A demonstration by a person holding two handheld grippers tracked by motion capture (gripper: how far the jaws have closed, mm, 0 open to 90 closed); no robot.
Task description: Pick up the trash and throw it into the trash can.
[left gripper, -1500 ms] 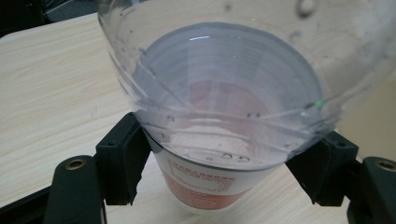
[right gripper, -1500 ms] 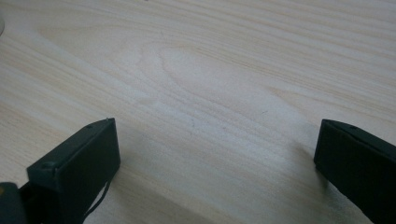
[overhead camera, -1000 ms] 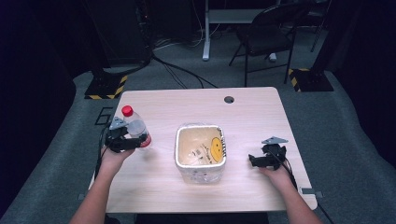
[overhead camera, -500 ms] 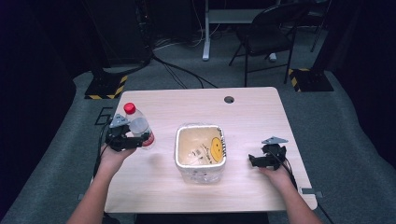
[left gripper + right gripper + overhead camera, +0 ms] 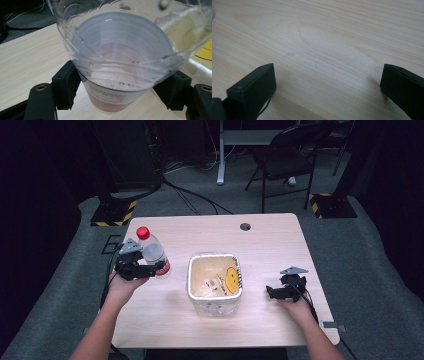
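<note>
I had two grippers over one light wooden table (image 5: 280, 245), one in each hand. My left gripper (image 5: 150, 269) sat at the table's left edge, its jaws clamped on the single clear plastic bottle with a red cap (image 5: 151, 251). In the left gripper view the two black jaws pressed against opposite sides of the bottle (image 5: 120, 57), just above its red and white label (image 5: 112, 97). The bottle leaned, its cap tipped toward the far left and its base pointed toward the middle of the table. I could see clear liquid inside it, with droplets on the wall, and I counted one cap and one label.

Just right of the bottle, near the table's centre, stood one pale square container with rounded corners (image 5: 215, 281). It was open at the top, with a yellow round smiley-face mark (image 5: 231, 279) on the inside of its right wall. I could not make out the small bits lying in its bottom. The bottle and the container were near each other but apart.

My right gripper (image 5: 272, 292) rested low at the right side of the table, well clear of the container, pointing left toward it. In the right gripper view its two black jaws stood spread wide with bare wood grain (image 5: 324, 50) between them, gripping nothing.

One round cable hole (image 5: 245, 226) sat near the table's far edge. Beyond the table, on grey carpet, stood one dark chair (image 5: 285, 155).
</note>
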